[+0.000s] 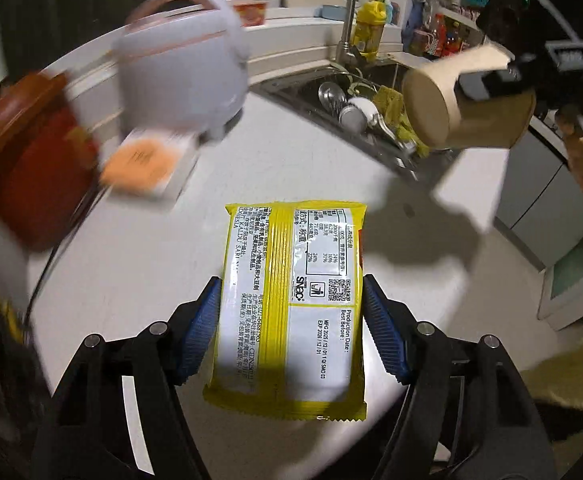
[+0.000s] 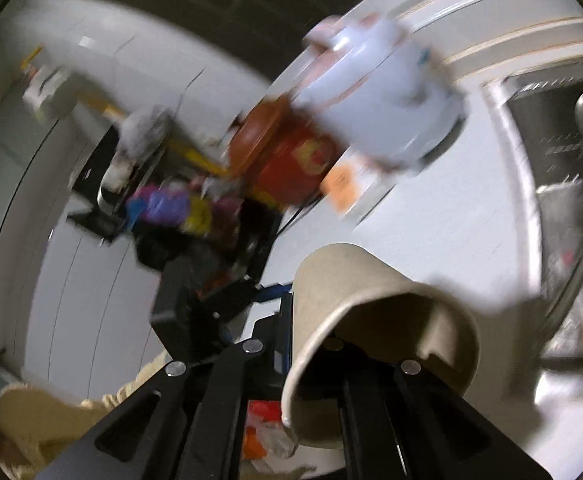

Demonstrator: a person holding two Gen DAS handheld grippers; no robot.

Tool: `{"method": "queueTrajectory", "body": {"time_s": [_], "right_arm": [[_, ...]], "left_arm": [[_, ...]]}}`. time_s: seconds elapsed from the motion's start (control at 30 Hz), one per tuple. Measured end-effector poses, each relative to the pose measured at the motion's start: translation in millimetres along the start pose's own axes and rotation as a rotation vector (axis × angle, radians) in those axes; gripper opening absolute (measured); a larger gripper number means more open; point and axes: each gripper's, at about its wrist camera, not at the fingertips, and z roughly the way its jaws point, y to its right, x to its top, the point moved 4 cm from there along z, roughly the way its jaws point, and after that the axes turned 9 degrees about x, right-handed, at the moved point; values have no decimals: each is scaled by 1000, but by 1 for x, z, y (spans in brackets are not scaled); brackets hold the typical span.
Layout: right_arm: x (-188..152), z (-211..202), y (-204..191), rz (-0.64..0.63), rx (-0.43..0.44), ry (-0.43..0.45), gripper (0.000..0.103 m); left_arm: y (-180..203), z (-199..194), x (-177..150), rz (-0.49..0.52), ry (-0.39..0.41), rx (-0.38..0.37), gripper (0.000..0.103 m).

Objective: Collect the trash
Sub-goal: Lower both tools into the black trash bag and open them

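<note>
The yellow packet (image 1: 291,300) is held lengthwise between the blue pads (image 1: 197,332) of the left gripper (image 1: 291,328), whose jaws stand wide and press its long edges, so it is carried flat above the counter (image 1: 139,264). The paper cup (image 2: 371,320) is pinched by its wall in the closed right gripper (image 2: 315,340), mouth toward the camera. Ahead and left of the left gripper stand a cooker (image 1: 183,72), a red pot (image 1: 27,152) and a box (image 1: 147,168); the sink (image 1: 363,108) lies ahead right. Nothing blocks either gripper.
</note>
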Motion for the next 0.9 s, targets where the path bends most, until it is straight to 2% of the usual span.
{"method": "queueTrajectory", "body": {"time_s": [0.1,0.17,0.3,0.4,0.47,0.6,0.63,0.73,0.77,0.8,0.9], "right_arm": [[-47,26,-26,15,16,-46,1],[-92,53,-41,51,21,-102,1],[-163,102,-44,149,-1,-202,1],[-223,146,-24,260,-24,-287,1],[-254,168,-4,287,-75,-334,1],[-304,214,68,342,-206,-388,1],[-311,224,83,363,-220,-389,1],[-334,248,139,332,-368,-412,18],[-337,254,154,294,-442,-435,39],[-337,259,165,253,-518,-449,55],[-337,258,178,185,-628,-480,62]], "left_arm": [[-2,-38,-67,-52,-48,-11,67],[-3,-56,-115,-101,-100,-26,67],[-1,-59,-204,-210,-241,-63,67],[4,-36,-261,-262,-335,-58,67],[6,-14,-289,-302,-381,-57,67],[12,52,-342,-383,-466,-29,67],[15,77,-355,-411,-504,-2,67],[19,123,-368,-453,-578,60,68],[23,130,-373,-456,-605,73,68],[28,138,-374,-454,-626,90,68],[32,136,-360,-441,-629,137,70]]}}
